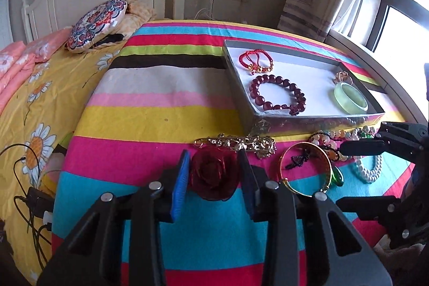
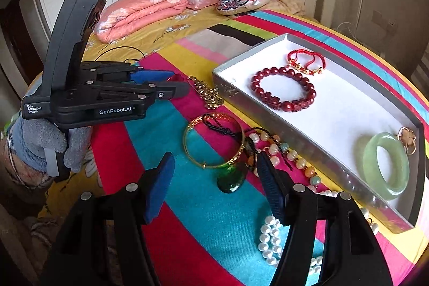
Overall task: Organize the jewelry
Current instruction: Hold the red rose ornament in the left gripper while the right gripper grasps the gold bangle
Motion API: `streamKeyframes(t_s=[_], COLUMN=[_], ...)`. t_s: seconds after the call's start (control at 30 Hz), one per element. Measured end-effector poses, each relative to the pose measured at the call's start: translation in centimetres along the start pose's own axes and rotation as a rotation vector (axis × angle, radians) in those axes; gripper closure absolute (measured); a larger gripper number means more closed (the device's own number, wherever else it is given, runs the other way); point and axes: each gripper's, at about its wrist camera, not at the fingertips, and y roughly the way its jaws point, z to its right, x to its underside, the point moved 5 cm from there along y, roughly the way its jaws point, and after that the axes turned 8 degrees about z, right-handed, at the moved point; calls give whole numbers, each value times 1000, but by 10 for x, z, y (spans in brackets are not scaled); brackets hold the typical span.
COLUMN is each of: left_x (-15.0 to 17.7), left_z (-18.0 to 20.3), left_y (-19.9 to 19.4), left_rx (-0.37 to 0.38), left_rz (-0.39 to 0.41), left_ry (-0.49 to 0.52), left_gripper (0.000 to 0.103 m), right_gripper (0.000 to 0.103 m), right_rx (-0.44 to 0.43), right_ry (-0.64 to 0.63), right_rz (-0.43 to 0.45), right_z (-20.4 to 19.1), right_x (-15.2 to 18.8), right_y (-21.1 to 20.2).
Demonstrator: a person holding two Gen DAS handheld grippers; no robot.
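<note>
A: What lies under both tools?

B: A bed with a striped cloth. Ahead and to the right of the left tool sits a shallow silver tray with a white floor; from the right tool it lies ahead and to the right too.

A: What is in the tray?

B: A dark red bead bracelet at the middle, a pale green bangle at the near right corner, red cord bracelets at the far end, and a small gold ring touching the bangle.

A: And outside it?

B: A gold bangle directly ahead of the right tool, a white pearl strand beside its right finger, a mixed bead string along the tray wall, a gold chain brooch just ahead of the left tool, and a green glass pendant between the right tool's fingers.

A: How do the tools stand?

B: The left one is partly spread, with a red rose ornament between its blue pads; whether the pads press it, I cannot tell. The right one gapes wide and grips nothing.
</note>
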Motion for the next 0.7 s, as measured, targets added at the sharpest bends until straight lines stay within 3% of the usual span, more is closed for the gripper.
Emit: streamKeyframes(t_s=[0.3,0.5,0.57,0.6,0.63,0.7], left_x=[0,7,8,9,10,9], left_z=[-2,-9,-12,-12,-13,-14], left_y=[-36,-50,-51,-52,-53,-53], left_rx=[-32,-41,-42,-43,-44,-45], left_rz=[69,81,81,81,81,82], left_ry=[27,19,18,17,17,13], left_gripper=[68,68,68,68,68,68], right_gripper=[41,35,35,36,44,46], right_rx=[-10,36,35,36,42,33], right_ry=[-59,-157,-170,-170,-173,-180], right_rz=[-39,-116,-102,-99,-91,-85], right_z=[-6,-16,-16,-15,-14,-15], right_x=[-28,-25,-21,-20,-19,-18], right_y=[28,52,49,48,45,42])
